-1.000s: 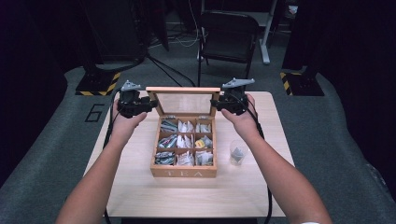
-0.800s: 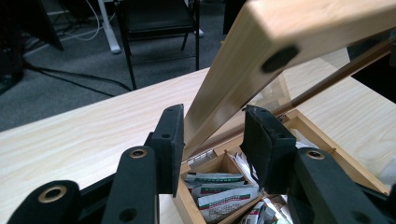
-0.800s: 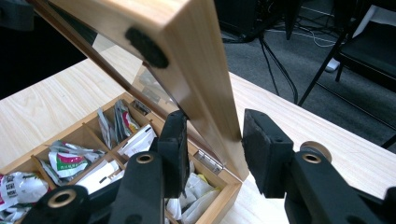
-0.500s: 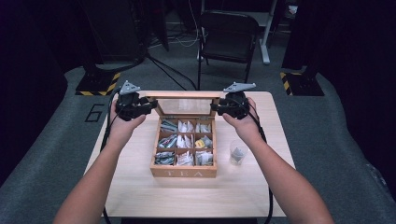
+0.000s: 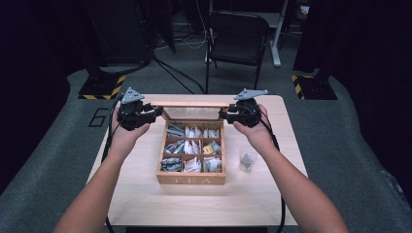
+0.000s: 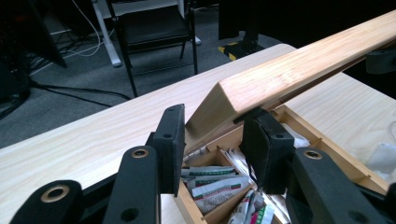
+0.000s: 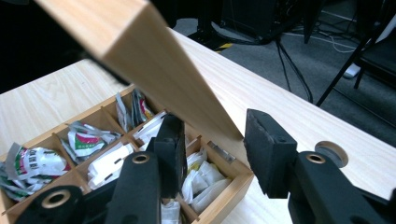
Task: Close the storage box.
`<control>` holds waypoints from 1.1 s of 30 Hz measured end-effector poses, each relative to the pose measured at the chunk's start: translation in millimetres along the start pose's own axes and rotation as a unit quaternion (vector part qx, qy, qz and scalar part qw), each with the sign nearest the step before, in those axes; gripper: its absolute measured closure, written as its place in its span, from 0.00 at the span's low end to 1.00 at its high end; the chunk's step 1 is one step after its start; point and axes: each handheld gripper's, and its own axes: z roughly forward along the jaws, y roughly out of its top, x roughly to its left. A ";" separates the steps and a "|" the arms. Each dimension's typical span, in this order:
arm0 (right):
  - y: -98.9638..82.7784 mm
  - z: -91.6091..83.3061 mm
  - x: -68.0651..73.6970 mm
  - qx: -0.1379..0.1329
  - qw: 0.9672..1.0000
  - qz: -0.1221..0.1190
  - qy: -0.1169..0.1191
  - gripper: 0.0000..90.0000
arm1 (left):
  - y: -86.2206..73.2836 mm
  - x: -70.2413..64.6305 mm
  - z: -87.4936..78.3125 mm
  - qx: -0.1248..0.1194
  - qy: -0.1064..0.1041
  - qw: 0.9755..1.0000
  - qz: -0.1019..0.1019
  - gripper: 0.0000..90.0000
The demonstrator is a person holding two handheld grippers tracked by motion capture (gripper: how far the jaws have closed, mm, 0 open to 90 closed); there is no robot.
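- Two grippers, one lid: the left gripper (image 5: pixel 156 112) and right gripper (image 5: pixel 224 114) sit at opposite ends of the raised lid (image 5: pixel 194 104) of the wooden tea box (image 5: pixel 192 180).
- The lid's long axis runs side to side across the table, straight from one gripper to the other. Each gripper points inward along that axis, and neither hand is clearly the nearer.
- The lid is hinged at the box's far edge and stands tilted, partway open. Its free rail is up, over the back row of compartments.
- In the left gripper view, the left gripper (image 6: pixel 212 126) has the end of the lid (image 6: pixel 299 65) between its pads. It appears clamped on it, with one pad tucked under the rail.
- In the right gripper view, the right gripper (image 7: pixel 212 128) straddles the corner of the lid (image 7: pixel 154 56) with a gap at each pad, so it is loose. Its jaws have just been opening a little.
- My read is that the next swing pivots on the far hinge, so both hands need to travel together or the lid will rack.
- The box sits mid-table, its compartments full of tea bags (image 5: pixel 192 145).
- A small clear cup (image 5: pixel 247 159) stands just beside the box on the right.
- The pale wood table (image 5: pixel 145 194) stands on grey floor in a dark room, with a black chair (image 5: pixel 238 34) beyond.
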 end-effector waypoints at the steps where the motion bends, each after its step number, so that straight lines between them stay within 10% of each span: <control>1: -0.8 -0.6 0.9 0.003 1.000 0.008 0.002 0.64 | -1.1 -0.3 -0.9 0.001 -0.001 1.000 0.000 0.66; 33: -15.5 -20.7 21.3 0.002 1.000 -0.007 0.020 0.54 | -28.6 -14.3 -15.5 -0.011 -0.007 1.000 0.001 0.65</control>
